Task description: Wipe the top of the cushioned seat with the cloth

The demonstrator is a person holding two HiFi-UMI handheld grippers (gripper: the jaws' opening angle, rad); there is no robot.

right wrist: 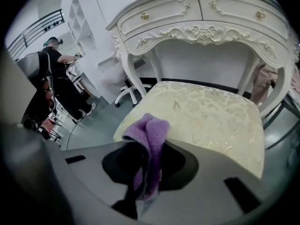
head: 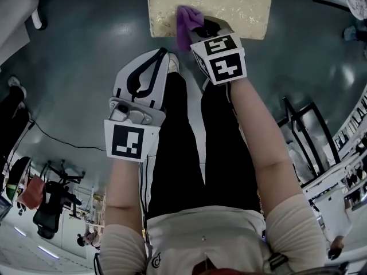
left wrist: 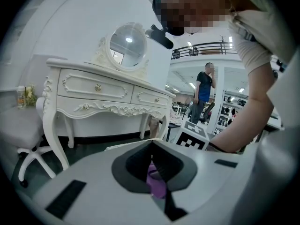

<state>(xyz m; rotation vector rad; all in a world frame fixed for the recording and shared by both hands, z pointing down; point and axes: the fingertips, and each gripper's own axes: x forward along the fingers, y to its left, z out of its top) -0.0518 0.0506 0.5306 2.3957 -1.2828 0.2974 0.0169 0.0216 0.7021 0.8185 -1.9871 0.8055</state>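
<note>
The cushioned seat (head: 229, 7) is cream with a gold pattern and lies at the top of the head view; in the right gripper view the seat (right wrist: 211, 121) fills the middle, under a white dressing table (right wrist: 206, 18). My right gripper (head: 198, 32) is shut on the purple cloth (head: 188, 20), at the seat's near edge towards its left corner. The cloth (right wrist: 152, 130) bunches above the right gripper (right wrist: 149, 142), and a strip hangs down between the jaws. My left gripper (head: 162, 56) is shut and empty, over the floor to the left of the cloth.
The dressing table (left wrist: 103, 90) carries a round mirror (left wrist: 126, 41). A white chair (left wrist: 18, 130) stands left of it, and another chair's wheeled base (head: 40, 16) is at the far left. A black metal frame (head: 309, 130) stands to the right. People (left wrist: 204, 90) stand further back.
</note>
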